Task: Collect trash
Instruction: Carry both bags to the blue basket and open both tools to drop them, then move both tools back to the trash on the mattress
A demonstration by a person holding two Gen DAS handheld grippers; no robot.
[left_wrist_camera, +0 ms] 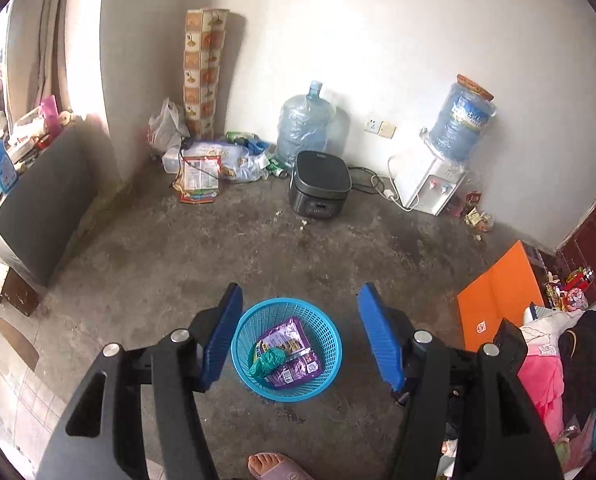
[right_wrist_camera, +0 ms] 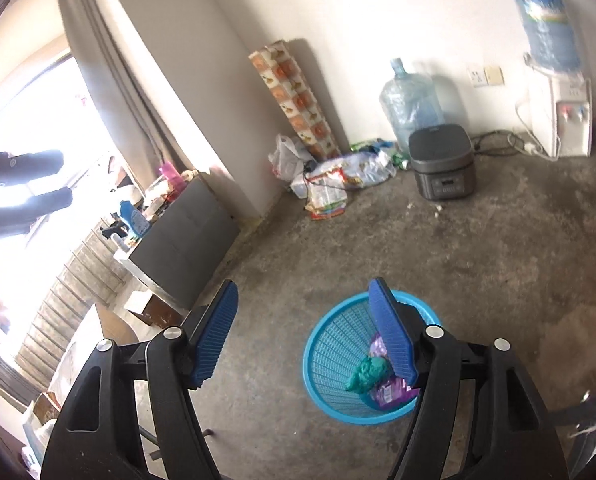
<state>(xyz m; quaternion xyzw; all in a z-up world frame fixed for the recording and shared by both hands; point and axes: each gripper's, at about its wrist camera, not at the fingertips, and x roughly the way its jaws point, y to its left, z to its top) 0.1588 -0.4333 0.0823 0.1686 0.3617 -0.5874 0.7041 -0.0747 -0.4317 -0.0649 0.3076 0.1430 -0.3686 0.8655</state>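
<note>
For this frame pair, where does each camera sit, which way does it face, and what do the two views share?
Left wrist: on the left tongs, angled down at the blue basket seen between its open blue pads; a sandalled foot shows at the bottom edge.
Right wrist: on the right tongs, open and empty, facing floor and window side, basket behind its right-hand pad.
Shared: the basket with purple wrapper and green wad, rice cooker, water jug, dispenser.

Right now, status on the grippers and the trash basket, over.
Left gripper open, empty. Right gripper open, empty. Basket holds purple wrapper and green wad. Nothing in the way.
</note>
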